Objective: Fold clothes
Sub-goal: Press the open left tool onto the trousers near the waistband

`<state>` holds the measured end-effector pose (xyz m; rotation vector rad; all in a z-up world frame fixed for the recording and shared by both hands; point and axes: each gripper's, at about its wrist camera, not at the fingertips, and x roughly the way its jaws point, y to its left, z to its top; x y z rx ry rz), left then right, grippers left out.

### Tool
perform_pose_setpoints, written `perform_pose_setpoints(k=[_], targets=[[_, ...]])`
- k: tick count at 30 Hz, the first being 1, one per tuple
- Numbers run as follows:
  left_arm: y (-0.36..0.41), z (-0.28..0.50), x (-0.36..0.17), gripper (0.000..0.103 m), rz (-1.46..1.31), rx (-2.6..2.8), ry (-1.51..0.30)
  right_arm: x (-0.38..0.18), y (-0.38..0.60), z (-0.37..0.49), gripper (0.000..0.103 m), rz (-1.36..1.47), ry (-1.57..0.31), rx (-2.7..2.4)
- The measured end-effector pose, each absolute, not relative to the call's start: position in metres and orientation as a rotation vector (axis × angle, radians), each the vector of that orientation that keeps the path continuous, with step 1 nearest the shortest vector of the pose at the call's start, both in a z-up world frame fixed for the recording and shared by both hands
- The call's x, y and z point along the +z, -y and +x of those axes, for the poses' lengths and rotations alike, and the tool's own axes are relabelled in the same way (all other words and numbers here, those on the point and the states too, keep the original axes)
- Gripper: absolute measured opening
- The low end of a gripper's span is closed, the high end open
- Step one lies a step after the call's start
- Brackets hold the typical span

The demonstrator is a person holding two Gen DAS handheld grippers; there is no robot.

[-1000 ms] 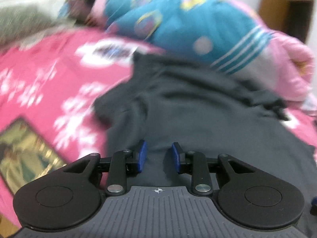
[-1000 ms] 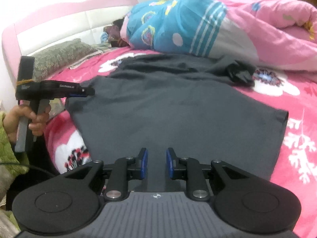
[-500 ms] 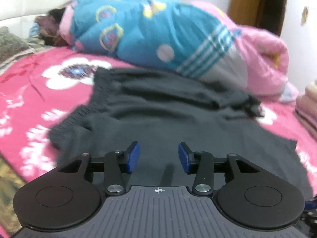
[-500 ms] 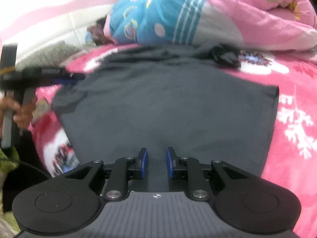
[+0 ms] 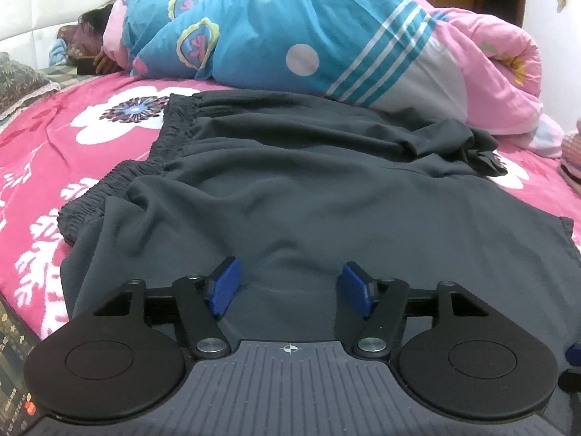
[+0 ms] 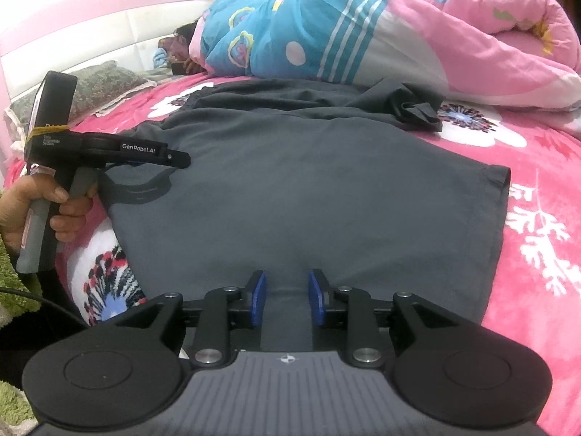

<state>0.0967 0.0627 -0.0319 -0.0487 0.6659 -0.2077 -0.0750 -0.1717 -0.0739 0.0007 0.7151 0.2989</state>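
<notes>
Grey shorts (image 5: 326, 189) lie waistband-left across bed; both grippers' jaws just opening, unclenched.

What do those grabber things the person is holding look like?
Each gripper is black, with two round discs, a ribbed grey middle and bright blue pads on its jaws: the left gripper, the right gripper. From the side, the left one has a pistol-style handle, white lettering, yellow string tied around its top, and a black cable trailing below. The person wears a fuzzy green sleeve.
</notes>
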Motion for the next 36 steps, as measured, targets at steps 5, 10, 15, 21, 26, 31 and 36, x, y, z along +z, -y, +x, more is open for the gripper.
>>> perform_pose_setpoints(k=[5, 10, 15, 21, 26, 31, 36], targets=[[-0.0607, 0.0964, -0.0306, 0.074, -0.044, -0.208, -0.680, -0.0731, 0.1687, -0.0752, 0.032, -0.012, -0.721, 0.296], [-0.0592, 0.0965, -0.0301, 0.080, -0.045, -0.207, -0.688, -0.0732, 0.1679, -0.0773, 0.032, -0.016, -0.720, 0.294], [-0.0571, 0.0963, -0.0296, 0.084, -0.042, -0.204, -0.695, -0.0736, 0.1678, -0.0782, 0.033, -0.019, -0.718, 0.296], [-0.0560, 0.0967, -0.0290, 0.090, -0.042, -0.204, -0.700, -0.0732, 0.1683, -0.0788, 0.033, -0.019, -0.716, 0.296], [-0.0551, 0.0972, -0.0291, 0.094, -0.039, -0.204, -0.703, -0.0733, 0.1668, -0.0800, 0.033, -0.019, -0.715, 0.295], [-0.0546, 0.0976, -0.0292, 0.096, -0.040, -0.203, -0.705, -0.0731, 0.1670, -0.0799, 0.033, -0.020, -0.716, 0.295], [-0.0541, 0.0981, -0.0293, 0.097, -0.040, -0.201, -0.707, -0.0732, 0.1674, -0.0801, 0.033, -0.021, -0.716, 0.295]])
